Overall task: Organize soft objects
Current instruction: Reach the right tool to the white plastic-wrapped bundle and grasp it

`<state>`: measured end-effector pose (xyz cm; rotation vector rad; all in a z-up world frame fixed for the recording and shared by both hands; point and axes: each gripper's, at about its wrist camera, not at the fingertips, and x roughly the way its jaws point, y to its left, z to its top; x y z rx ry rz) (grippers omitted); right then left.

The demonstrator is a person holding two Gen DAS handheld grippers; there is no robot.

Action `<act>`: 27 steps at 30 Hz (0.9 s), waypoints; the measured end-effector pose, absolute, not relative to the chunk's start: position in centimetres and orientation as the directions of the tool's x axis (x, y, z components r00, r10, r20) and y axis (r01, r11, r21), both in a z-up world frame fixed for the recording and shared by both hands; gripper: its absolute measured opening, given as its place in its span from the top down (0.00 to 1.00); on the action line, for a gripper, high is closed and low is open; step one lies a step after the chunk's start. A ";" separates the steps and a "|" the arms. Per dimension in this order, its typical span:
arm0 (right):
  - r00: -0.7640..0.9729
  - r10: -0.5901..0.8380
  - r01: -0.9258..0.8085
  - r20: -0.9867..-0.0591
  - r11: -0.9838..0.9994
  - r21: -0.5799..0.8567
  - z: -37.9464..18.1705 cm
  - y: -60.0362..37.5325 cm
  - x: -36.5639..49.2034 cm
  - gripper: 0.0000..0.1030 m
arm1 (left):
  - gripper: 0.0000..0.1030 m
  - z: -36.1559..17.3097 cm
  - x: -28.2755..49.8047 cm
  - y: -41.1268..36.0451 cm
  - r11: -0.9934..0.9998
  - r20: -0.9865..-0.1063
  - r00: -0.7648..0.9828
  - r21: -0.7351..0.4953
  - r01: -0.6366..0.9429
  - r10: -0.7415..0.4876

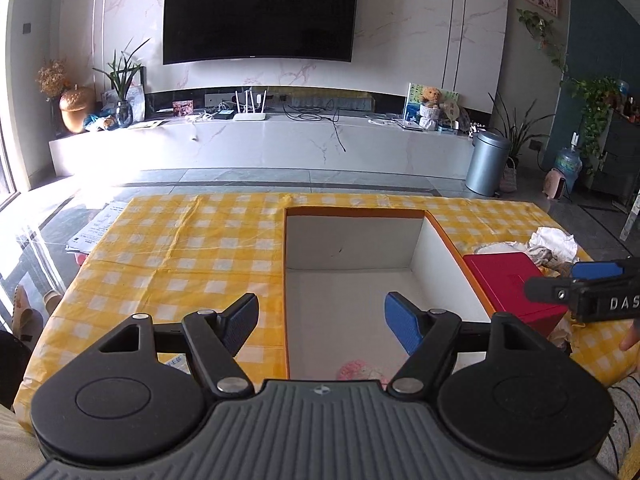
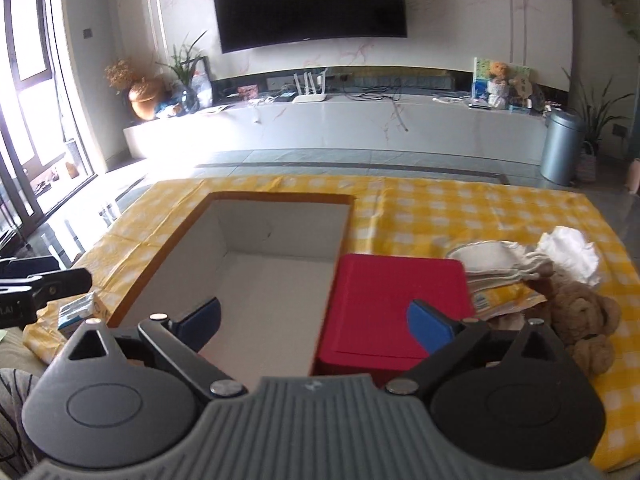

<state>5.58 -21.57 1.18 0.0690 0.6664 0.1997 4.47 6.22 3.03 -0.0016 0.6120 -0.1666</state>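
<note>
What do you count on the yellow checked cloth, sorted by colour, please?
White: 2, open box and crumpled cloth
Red: 1, box
Brown: 1, teddy bear
Cream: 1, folded fabric pile
Blue-white: 1, small carton
Pink: 1, soft item in the open box
Total: 7

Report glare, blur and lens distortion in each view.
Left wrist view: sunlight whites out the grey tiled floor at left; black wall television bows from fisheye; focus sharp. Right wrist view: window glare at left, red rectangular box and yellow checked tablecloth slightly smeared.
</note>
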 end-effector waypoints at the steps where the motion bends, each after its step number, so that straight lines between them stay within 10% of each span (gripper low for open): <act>1: 0.780 0.172 -0.120 -0.602 0.985 0.126 1.4 -23.0 5.4 0.05 | 0.18 3.0 4.4 5.8 0.986 -0.571 0.805 -0.045 0.163 -0.160; 11: 0.754 -0.161 0.276 -0.637 0.957 0.085 -0.4 -33.5 4.4 0.04 | 0.18 2.5 4.3 0.8 0.961 -0.589 0.770 -0.045 0.272 -0.246; 27: 0.581 -0.060 0.326 -0.811 0.931 0.164 -9.0 -35.7 9.8 0.04 | 0.18 0.5 4.9 -8.0 0.889 -0.660 0.655 -0.043 0.457 -0.368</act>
